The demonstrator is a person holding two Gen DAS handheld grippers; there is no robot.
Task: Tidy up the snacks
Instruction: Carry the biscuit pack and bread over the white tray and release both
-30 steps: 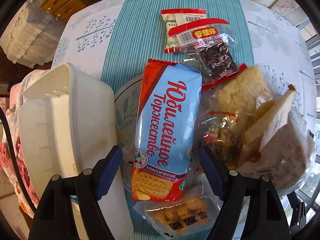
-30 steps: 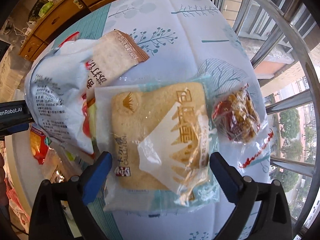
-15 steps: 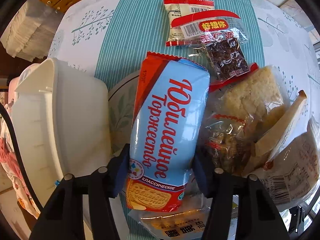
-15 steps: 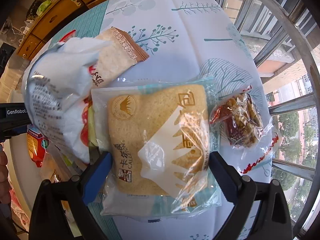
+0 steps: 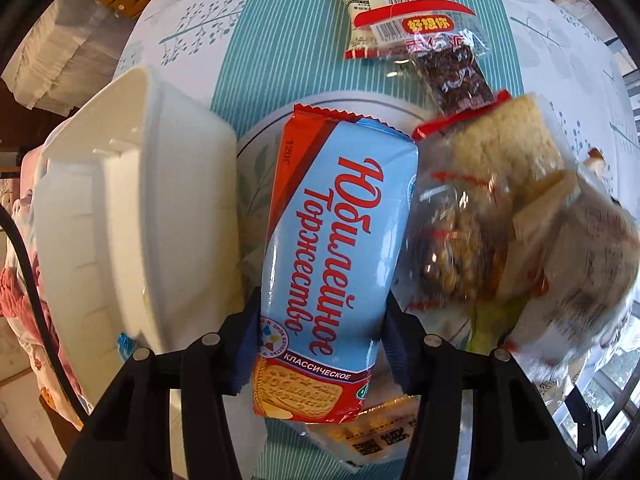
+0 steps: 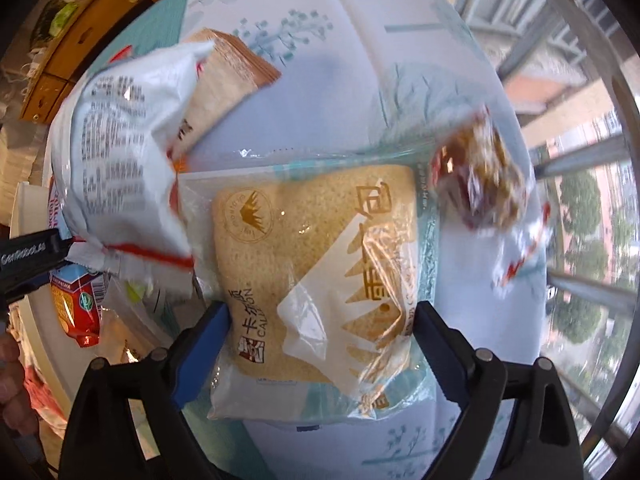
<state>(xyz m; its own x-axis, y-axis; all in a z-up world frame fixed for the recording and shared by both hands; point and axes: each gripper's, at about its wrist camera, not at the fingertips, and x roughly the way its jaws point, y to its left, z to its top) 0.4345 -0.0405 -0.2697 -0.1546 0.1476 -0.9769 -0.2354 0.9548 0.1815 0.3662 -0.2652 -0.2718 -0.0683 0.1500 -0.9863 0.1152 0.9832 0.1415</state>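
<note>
My left gripper [image 5: 320, 344] is shut on a blue and red biscuit pack [image 5: 332, 248], which is lifted a little above a patterned plate [image 5: 256, 152]. My right gripper [image 6: 320, 340] is shut on a clear bag of sliced bread [image 6: 316, 256], its blue pads pressing both sides. A white snack bag [image 6: 120, 152] and a brown wafer pack [image 6: 224, 76] lie to the left of the bread. A clear bag of nut brittle [image 6: 480, 176] lies to its right.
A white plastic bin [image 5: 128, 216] stands left of the plate. Two red-edged snack packets [image 5: 400, 20] and a dark date pack [image 5: 456, 76] lie at the far side of the teal table runner. A window railing [image 6: 580, 160] is beyond the table's right edge.
Both grippers have closed: the left on the biscuit pack, the right on the bread bag. The biscuit pack has risen off the plate, and the right view is blurred by motion.
</note>
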